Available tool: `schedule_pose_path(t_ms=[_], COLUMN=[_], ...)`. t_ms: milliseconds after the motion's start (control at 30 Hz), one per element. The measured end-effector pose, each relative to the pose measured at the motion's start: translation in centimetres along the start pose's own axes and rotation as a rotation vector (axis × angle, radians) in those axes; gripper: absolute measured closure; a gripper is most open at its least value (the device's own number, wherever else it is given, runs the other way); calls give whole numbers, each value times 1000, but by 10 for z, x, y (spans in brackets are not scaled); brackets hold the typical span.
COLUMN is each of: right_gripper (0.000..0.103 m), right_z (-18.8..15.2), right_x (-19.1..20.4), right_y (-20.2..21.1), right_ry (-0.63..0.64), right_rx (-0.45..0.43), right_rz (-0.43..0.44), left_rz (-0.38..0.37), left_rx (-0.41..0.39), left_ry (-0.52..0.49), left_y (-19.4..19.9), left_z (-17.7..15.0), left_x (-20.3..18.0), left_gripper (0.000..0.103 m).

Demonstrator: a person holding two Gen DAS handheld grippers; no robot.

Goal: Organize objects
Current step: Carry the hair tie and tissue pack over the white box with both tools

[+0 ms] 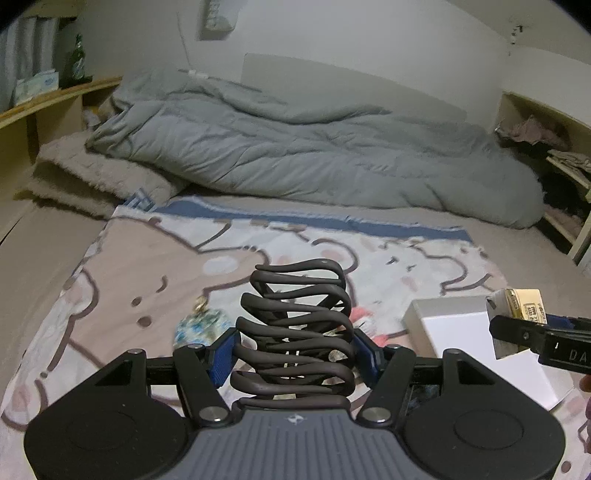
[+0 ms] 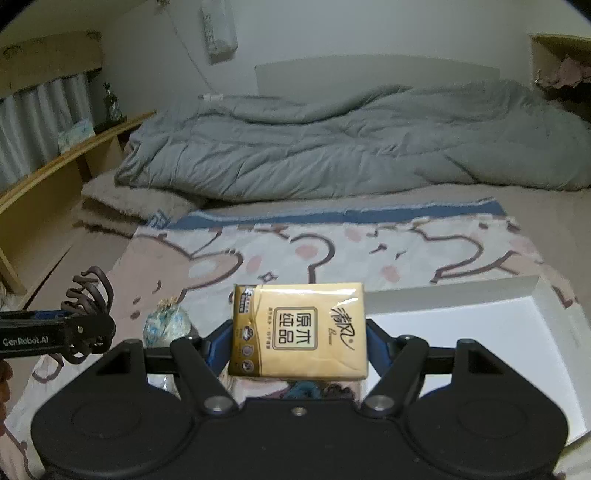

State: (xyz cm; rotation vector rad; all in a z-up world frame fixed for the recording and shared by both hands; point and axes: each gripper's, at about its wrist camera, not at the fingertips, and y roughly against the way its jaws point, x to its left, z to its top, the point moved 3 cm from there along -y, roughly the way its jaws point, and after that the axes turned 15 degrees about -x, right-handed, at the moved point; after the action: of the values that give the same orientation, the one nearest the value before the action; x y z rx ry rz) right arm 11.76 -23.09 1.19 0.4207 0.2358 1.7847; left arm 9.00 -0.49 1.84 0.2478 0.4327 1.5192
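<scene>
Bedroom in a home — a lived-in one. A bed [image 2: 546, 214] fills most of both views, with a rumpled grey quilt [image 1: 295, 147] bunched along its far edge and a folded beige fleece blanket [image 1: 99, 177] at the far-left corner. A cartoon bear throw [image 2: 332, 254] is spread over the near part. Low wooden shelf [image 1: 55, 94] runs along the left edge of the bed, carrying a green bottle [image 1: 77, 61] and tissue packs [image 1: 37, 84] in front of a pleated curtain [image 2: 40, 122]. White wall behind — a power strip [image 2: 218, 29] hangs on it. Clothes [image 1: 535, 131] piled in open shelving at right.
</scene>
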Motion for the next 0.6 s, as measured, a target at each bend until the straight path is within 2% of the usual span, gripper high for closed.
schedule_pose_path(t_ms=[133,333,600], right_gripper=[30,30,30], right_z=[14,42,72], right_x=[-8,-27,-64], right_y=[8,10,-10], right_ry=[23,47,32], right_rx=[-42,-78,-98], right_rz=[1,-19,-80], left_rz=[-4,-60,-148], left_rx=[-16,-14,-23], left_ry=[-28,-30,-12], left_y=[-7,-28,-62], left_z=[12,27,55], left_x=[-20,-53,-104], left_gripper=[39,39,39])
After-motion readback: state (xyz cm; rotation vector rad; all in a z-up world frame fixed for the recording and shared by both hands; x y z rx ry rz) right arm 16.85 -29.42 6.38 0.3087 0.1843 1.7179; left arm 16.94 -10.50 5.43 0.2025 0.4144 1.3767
